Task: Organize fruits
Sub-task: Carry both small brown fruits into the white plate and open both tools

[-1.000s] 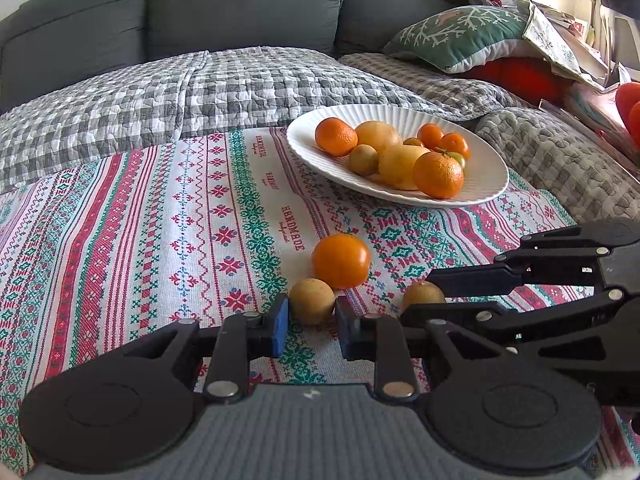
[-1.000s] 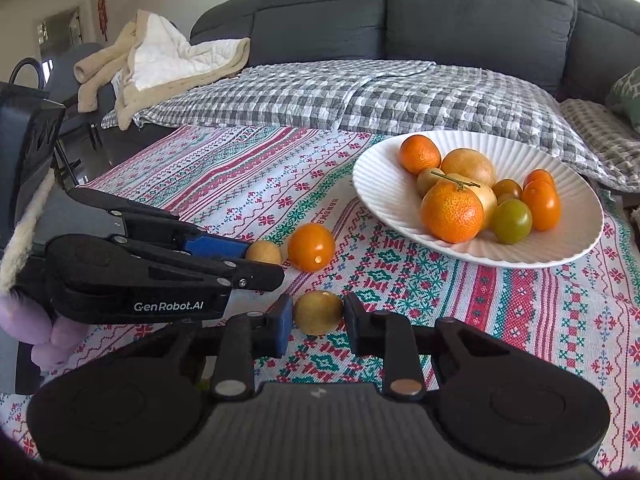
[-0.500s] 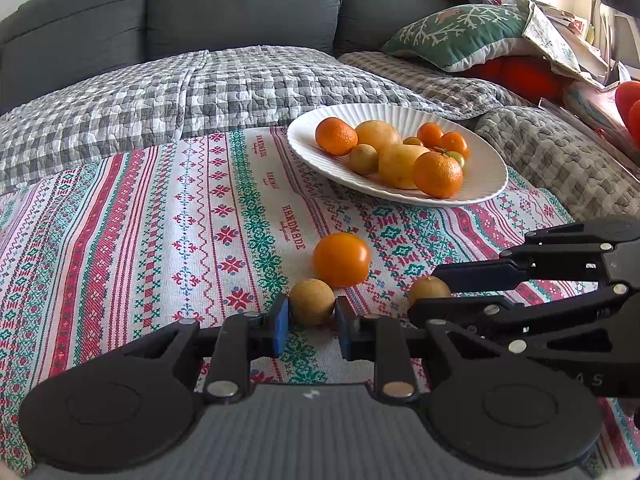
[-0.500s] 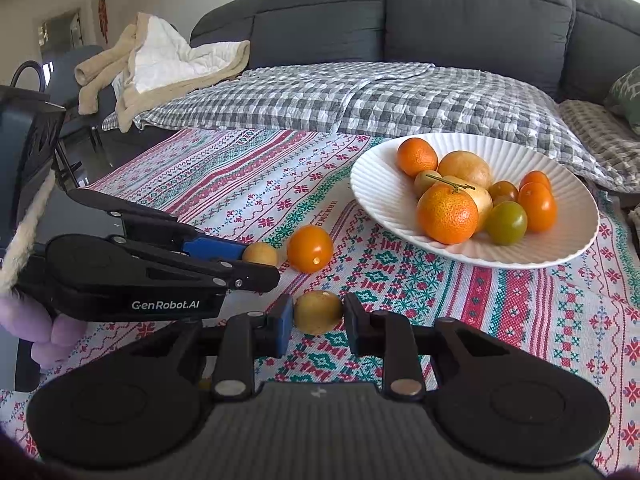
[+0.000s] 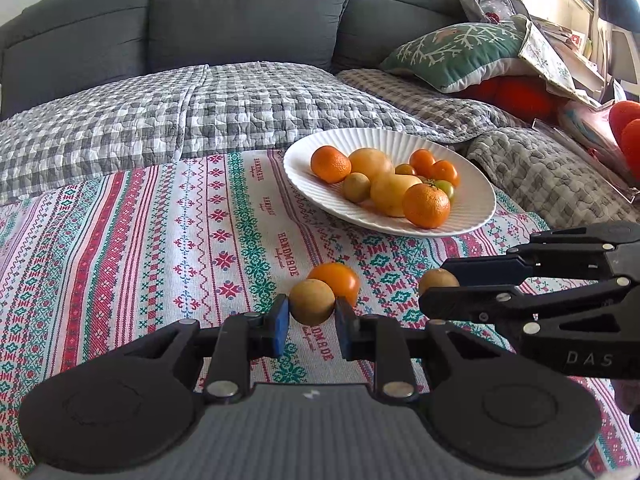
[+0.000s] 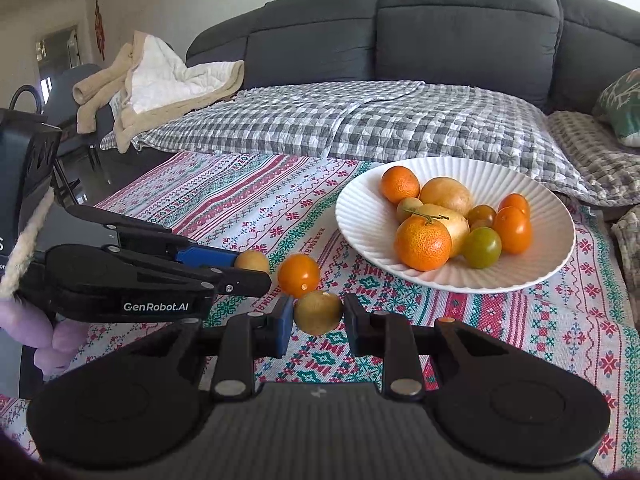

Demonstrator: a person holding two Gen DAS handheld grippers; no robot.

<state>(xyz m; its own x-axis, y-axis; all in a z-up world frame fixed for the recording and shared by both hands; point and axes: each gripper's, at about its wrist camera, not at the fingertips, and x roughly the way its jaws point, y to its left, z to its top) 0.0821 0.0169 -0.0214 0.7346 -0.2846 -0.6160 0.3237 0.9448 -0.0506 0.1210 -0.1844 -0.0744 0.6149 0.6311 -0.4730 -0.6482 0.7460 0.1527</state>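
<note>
My left gripper (image 5: 312, 311) is shut on a small brown round fruit (image 5: 312, 303) low over the patterned cloth (image 5: 160, 240). An orange tomato (image 5: 340, 278) lies on the cloth just behind it. My right gripper (image 5: 434, 286) reaches in from the right, shut on a second small brown fruit (image 5: 438, 278). In the right wrist view that gripper (image 6: 318, 316) pinches its brownish-green fruit (image 6: 318, 311). There the left gripper (image 6: 252, 270) comes from the left with its fruit (image 6: 252, 260), beside the tomato (image 6: 299, 275). A white ribbed plate (image 5: 304, 172) (image 6: 360, 216) holds several oranges, tomatoes and yellow fruits.
A grey sofa (image 5: 248, 12) with a checked quilt (image 5: 160, 120) stands behind the cloth. A green pillow (image 5: 460, 52) and red items (image 5: 628, 128) lie to the right. A beige blanket (image 6: 160, 76) hangs at the sofa's left end. A purple-gloved hand (image 6: 48, 340) holds the left gripper.
Both grippers keep their grip on the small fruits and stay almost where they were. In the left wrist view the held fruit now overlaps the orange tomato.
</note>
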